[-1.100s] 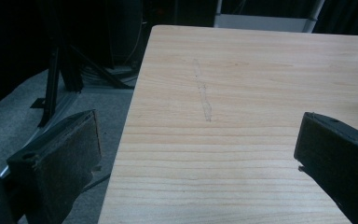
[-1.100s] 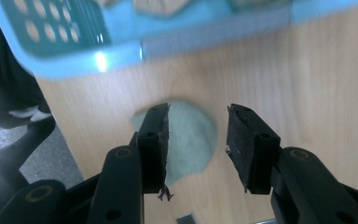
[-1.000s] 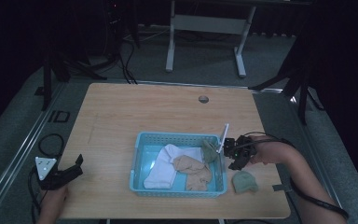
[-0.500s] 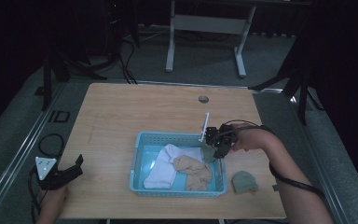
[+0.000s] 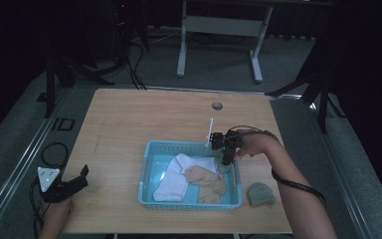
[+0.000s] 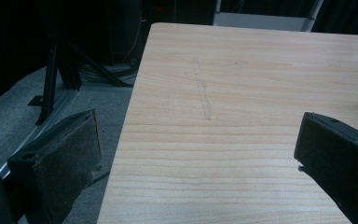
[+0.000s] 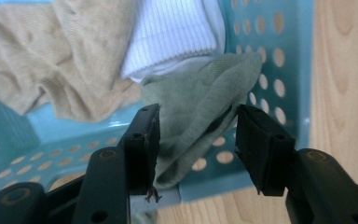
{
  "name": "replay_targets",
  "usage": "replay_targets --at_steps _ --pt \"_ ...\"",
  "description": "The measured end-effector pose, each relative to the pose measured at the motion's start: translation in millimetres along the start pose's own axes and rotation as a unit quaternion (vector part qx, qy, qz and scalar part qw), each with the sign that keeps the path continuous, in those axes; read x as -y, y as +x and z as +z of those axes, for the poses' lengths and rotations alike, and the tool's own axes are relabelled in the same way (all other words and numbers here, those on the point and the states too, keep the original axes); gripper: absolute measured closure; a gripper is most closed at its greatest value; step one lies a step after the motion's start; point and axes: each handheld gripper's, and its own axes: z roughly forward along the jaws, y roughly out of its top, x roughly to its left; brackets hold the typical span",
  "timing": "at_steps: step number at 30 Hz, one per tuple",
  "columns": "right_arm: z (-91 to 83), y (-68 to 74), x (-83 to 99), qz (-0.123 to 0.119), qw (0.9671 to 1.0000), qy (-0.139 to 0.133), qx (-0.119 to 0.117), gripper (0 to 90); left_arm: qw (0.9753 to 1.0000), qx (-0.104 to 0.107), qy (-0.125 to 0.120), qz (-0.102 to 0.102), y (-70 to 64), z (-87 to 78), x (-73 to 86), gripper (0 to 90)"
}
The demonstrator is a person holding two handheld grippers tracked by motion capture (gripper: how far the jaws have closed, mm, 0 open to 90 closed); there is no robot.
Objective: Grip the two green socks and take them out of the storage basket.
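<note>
A light-blue perforated basket (image 5: 145, 172) sits on the wooden table (image 5: 144, 119) toward its front. It holds a white sock (image 5: 176, 177), a tan sock (image 5: 206, 180) and a green sock (image 5: 224, 167) bunched in its right back corner. My right gripper (image 5: 226, 158) points down into that corner. In the right gripper view its jaws stand apart as my right gripper (image 7: 196, 114) straddles the green sock (image 7: 191, 91), which slumps against the basket wall (image 7: 272, 56). Beside it lie the white sock (image 7: 172, 32) and tan sock (image 7: 65, 56). My left gripper (image 5: 83, 178) rests open at the table's front left.
A second green sock (image 5: 261, 193) lies on the table right of the basket, by the person's right forearm. A round grommet hole (image 5: 217, 106) sits near the back edge. In the left gripper view, my left gripper (image 6: 200, 126) faces bare wood (image 6: 242, 70) and the table's left edge.
My right gripper has moved left from beside the basket to its right back corner and tipped down into it. The left gripper has stayed put.
</note>
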Motion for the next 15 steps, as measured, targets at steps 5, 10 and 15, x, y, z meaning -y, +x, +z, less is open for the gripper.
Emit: replay_targets --at_steps 5,10,15 --pt "16.6 2.3 -4.2 -0.004 0.9997 0.022 -0.006 51.0 1.0000 0.000 0.000 0.000 0.0 0.0 0.0 0.7" --pt "20.9 3.9 -5.5 -0.007 0.9994 0.031 -0.010 72.5 1.0000 -0.001 0.000 0.000 0.0 0.0 0.0 0.7" --pt "13.4 5.3 -6.2 -0.006 0.9993 0.035 -0.014 82.8 1.0000 -0.002 0.002 -0.002 0.0 0.2 -0.1 0.7"
